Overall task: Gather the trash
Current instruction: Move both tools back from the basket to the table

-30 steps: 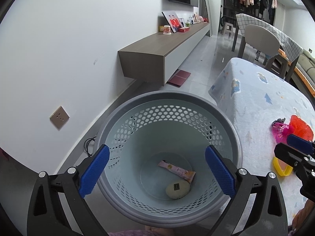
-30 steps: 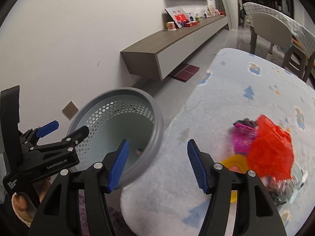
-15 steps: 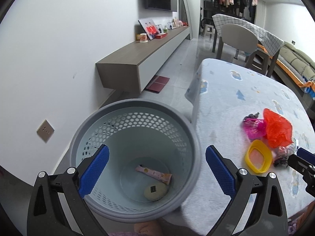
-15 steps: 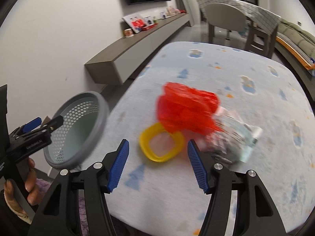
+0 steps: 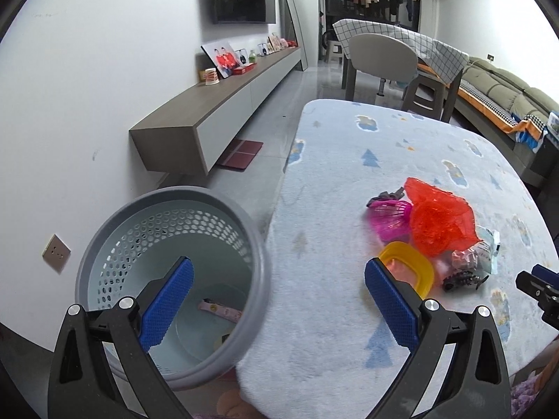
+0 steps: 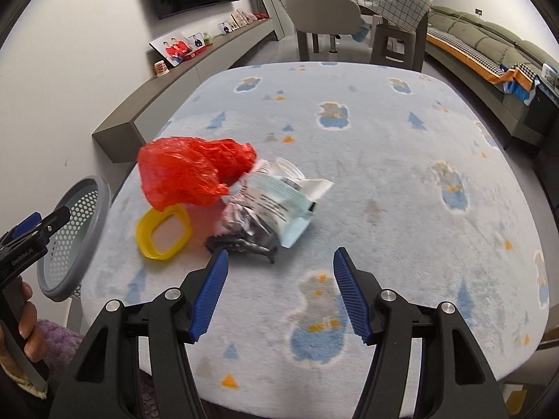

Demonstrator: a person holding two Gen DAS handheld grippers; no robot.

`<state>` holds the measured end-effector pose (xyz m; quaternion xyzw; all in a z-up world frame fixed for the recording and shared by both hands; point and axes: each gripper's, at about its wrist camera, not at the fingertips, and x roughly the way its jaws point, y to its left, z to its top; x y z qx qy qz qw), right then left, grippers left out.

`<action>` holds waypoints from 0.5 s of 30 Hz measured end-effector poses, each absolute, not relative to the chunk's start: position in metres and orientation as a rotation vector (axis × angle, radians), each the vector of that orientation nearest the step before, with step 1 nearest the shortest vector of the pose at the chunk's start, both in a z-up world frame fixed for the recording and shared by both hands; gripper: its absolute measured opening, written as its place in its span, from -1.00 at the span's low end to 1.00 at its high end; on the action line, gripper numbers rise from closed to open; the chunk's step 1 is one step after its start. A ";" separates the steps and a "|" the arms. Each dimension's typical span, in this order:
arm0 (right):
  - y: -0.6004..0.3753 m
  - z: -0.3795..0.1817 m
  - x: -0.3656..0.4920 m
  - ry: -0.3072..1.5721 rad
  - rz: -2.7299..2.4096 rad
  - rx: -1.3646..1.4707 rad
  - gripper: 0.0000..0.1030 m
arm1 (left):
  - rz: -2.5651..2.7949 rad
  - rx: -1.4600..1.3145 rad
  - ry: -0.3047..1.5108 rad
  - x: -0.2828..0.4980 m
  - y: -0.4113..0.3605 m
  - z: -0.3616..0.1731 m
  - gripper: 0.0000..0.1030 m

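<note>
A pile of trash lies on the light blue patterned table cover (image 6: 384, 174): a crumpled red plastic bag (image 6: 188, 171), a yellow lid ring (image 6: 164, 232), a white and teal wrapper (image 6: 276, 199) and a dark foil scrap (image 6: 241, 241). My right gripper (image 6: 279, 291) is open just in front of the pile, nothing between its blue pads. My left gripper (image 5: 277, 302) is open over the table's left edge, beside the grey perforated bin (image 5: 167, 272), which holds a pink wrapper (image 5: 220, 310). The red bag (image 5: 440, 223), the yellow ring (image 5: 408, 269) and a pink mesh item (image 5: 389, 218) also show there.
A low wall-hung cabinet (image 5: 216, 118) with photo frames runs along the white wall on the left. Chairs and a checked-cloth table (image 5: 401, 49) stand beyond the table, and a green sofa (image 5: 503, 94) is at the right. A hand (image 6: 28, 328) holds the left gripper's handle.
Both grippers have swung right, away from the bin and over the table. The trash pile now sits straight ahead of the right gripper. Both stay open.
</note>
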<state>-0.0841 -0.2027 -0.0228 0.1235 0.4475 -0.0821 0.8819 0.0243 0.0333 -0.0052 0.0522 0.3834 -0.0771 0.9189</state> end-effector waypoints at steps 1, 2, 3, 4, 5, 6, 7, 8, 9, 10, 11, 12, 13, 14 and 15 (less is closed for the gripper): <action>-0.205 -0.024 -0.084 0.937 -0.173 0.254 0.17 | -0.162 0.107 0.791 0.025 0.030 -0.006 0.87; -0.207 -0.025 -0.084 0.940 -0.173 0.249 0.17 | -0.167 0.105 0.793 0.025 0.028 -0.006 0.87; -0.208 -0.026 -0.083 0.942 -0.170 0.242 0.17 | -0.173 0.102 0.796 0.026 0.024 -0.007 0.87; -0.209 -0.026 -0.082 0.944 -0.167 0.234 0.17 | -0.177 0.102 0.796 0.026 0.021 -0.007 0.87; -0.210 -0.025 -0.080 0.943 -0.163 0.227 0.17 | -0.180 0.101 0.796 0.025 0.020 -0.008 0.87; -0.212 -0.025 -0.077 0.941 -0.160 0.221 0.17 | -0.183 0.101 0.796 0.026 0.016 -0.008 0.87; -0.214 -0.025 -0.076 0.941 -0.158 0.221 0.17 | -0.186 0.103 0.796 0.026 0.013 -0.009 0.87; -0.216 -0.025 -0.073 0.941 -0.153 0.225 0.17 | -0.188 0.105 0.796 0.026 0.011 -0.009 0.87; -0.218 -0.025 -0.070 0.941 -0.149 0.229 0.17 | -0.196 0.116 0.795 0.027 0.006 -0.010 0.88; -0.221 -0.025 -0.067 0.941 -0.147 0.234 0.17 | -0.196 0.119 0.797 0.028 0.005 -0.011 0.87; -0.223 -0.026 -0.063 0.940 -0.144 0.238 0.17 | -0.198 0.121 0.801 0.029 0.003 -0.012 0.87; -0.225 -0.025 -0.059 0.940 -0.142 0.241 0.17 | -0.200 0.123 0.806 0.031 0.001 -0.013 0.87; -0.226 -0.025 -0.055 0.939 -0.138 0.242 0.17 | -0.201 0.125 0.808 0.031 -0.001 -0.014 0.87; -0.227 -0.024 -0.051 0.937 -0.135 0.240 0.17 | -0.203 0.128 0.811 0.032 -0.004 -0.015 0.87; -0.227 -0.023 -0.047 0.934 -0.132 0.236 0.17 | -0.205 0.129 0.813 0.032 -0.005 -0.015 0.87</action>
